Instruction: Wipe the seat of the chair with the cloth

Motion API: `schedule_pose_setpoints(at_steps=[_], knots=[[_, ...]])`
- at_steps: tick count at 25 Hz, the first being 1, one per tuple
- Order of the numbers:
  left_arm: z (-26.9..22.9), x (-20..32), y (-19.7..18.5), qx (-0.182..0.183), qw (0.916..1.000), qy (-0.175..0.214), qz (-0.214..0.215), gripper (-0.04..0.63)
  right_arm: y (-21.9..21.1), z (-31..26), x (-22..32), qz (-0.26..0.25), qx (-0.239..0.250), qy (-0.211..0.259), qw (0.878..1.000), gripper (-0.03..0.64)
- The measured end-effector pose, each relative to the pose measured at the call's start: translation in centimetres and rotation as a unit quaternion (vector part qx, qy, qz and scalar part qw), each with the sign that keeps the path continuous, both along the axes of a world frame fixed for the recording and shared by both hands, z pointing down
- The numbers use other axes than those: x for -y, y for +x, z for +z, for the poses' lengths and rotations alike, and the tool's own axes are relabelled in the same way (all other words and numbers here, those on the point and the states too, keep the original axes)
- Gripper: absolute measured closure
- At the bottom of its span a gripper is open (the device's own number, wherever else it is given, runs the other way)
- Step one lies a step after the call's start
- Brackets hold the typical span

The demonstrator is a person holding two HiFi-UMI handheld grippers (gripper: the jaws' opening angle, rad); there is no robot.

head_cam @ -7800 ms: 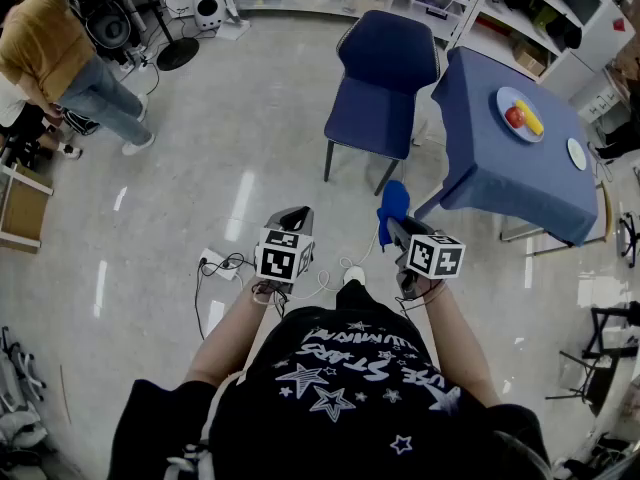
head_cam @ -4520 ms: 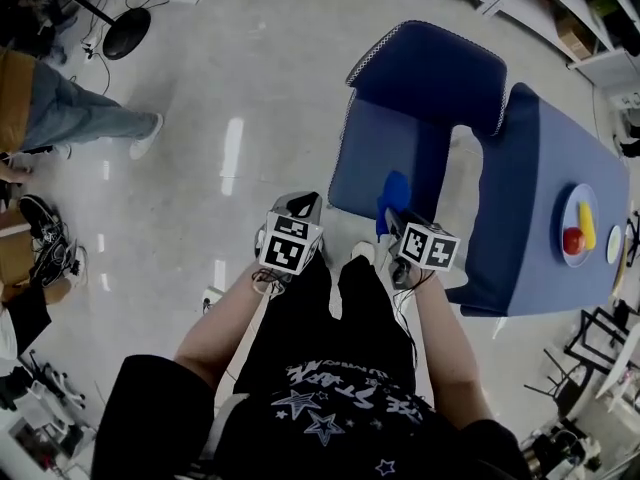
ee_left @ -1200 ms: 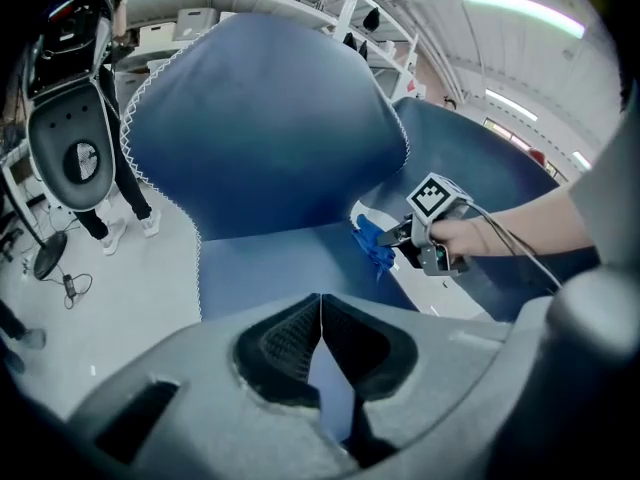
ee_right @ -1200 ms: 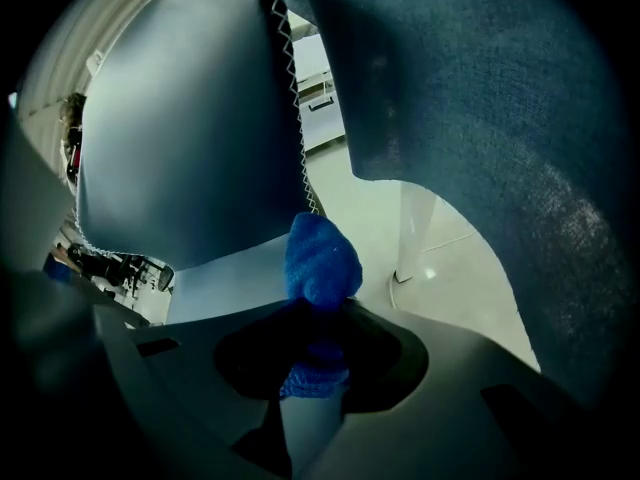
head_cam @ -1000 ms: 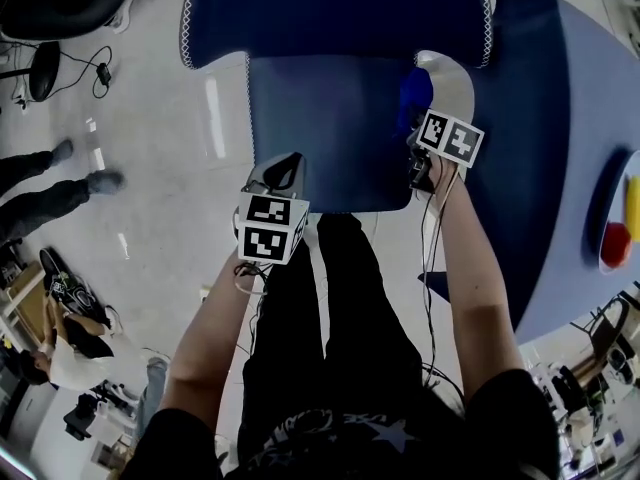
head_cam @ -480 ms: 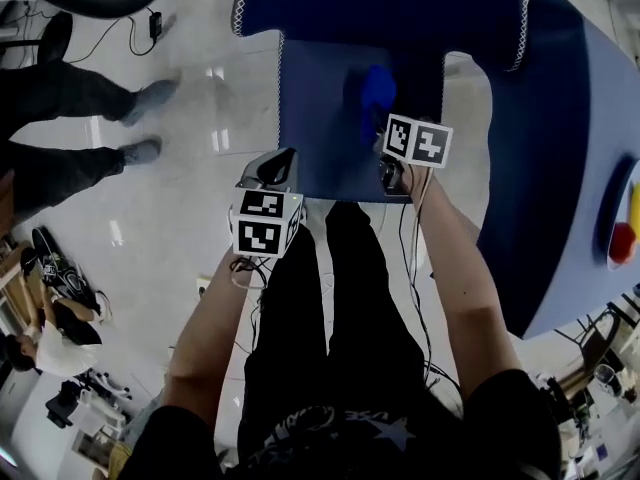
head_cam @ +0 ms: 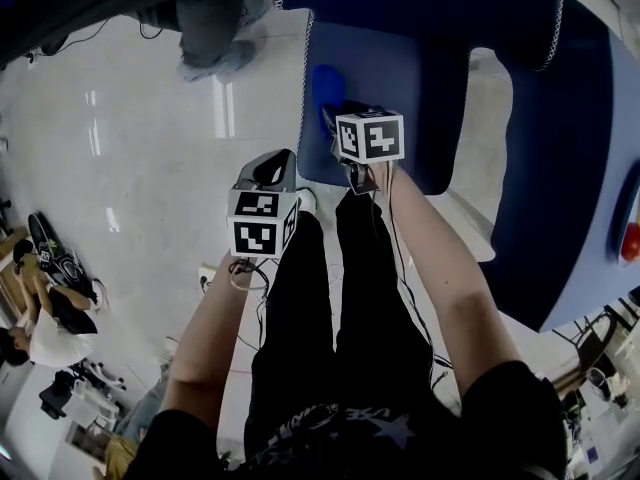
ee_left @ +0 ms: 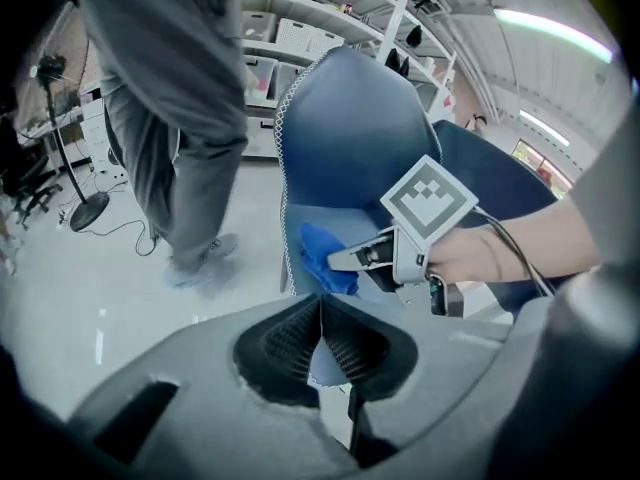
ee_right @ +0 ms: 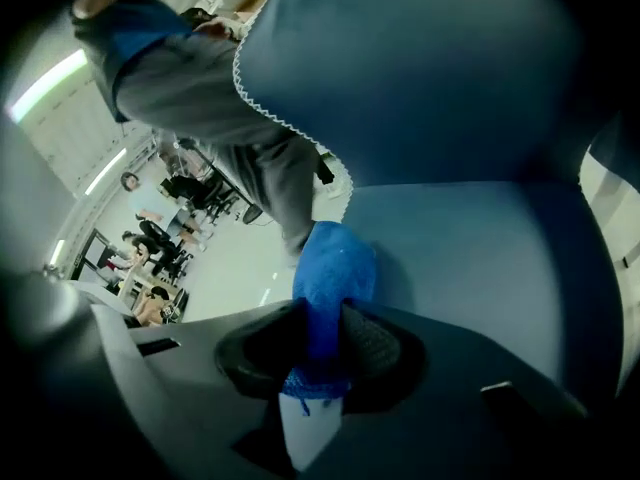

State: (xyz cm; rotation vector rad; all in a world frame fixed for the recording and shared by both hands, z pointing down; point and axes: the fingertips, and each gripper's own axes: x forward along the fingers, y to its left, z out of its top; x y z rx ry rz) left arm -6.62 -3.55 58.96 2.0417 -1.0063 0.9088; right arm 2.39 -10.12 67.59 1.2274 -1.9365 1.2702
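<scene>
— So, where is the cloth held?
— It is pinched tight in the right tongs, with a blue bunch left sticking out past the tips so the seat can be rubbed.
— Is the seat touched?
— It looks so, near its left edge.
— And the left tongs?
— Squeezed closed on nothing, held left of the right tongs, off the chair, likely to be out of the way.

1. Your head camera looks steeply down from above onto the seat and the floor.
2. Your left gripper view faces the seat from off its front corner, near.
3. Your right gripper view sits low, close over the seat, facing the backrest.
4. All three views share the seat and the cloth.
</scene>
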Motion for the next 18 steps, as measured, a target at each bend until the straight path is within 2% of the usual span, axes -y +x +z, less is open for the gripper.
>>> schedule_pose_setpoints(at_steps=[6, 10, 18], knots=[[0.1, -0.5, -0.5, -0.001, 1.0000, -0.003, -0.002, 0.574, -1.9, 1.2, -0.7, -0.042, 0.000, -0.010, 0.999, 0.512], [0.2, -0.3, -1.4, -0.001, 1.0000, -0.005, 0.000, 0.574, -1.5, 1.5, -0.4, -0.032, -0.011, -0.017, 0.999, 0.512], [0.4, 0.1, 0.0, 0.000, 0.9999, -0.004, 0.014, 0.574, 1.9, 1.9, -1.1, -0.012, -0.025, -0.021, 0.999, 0.512]])
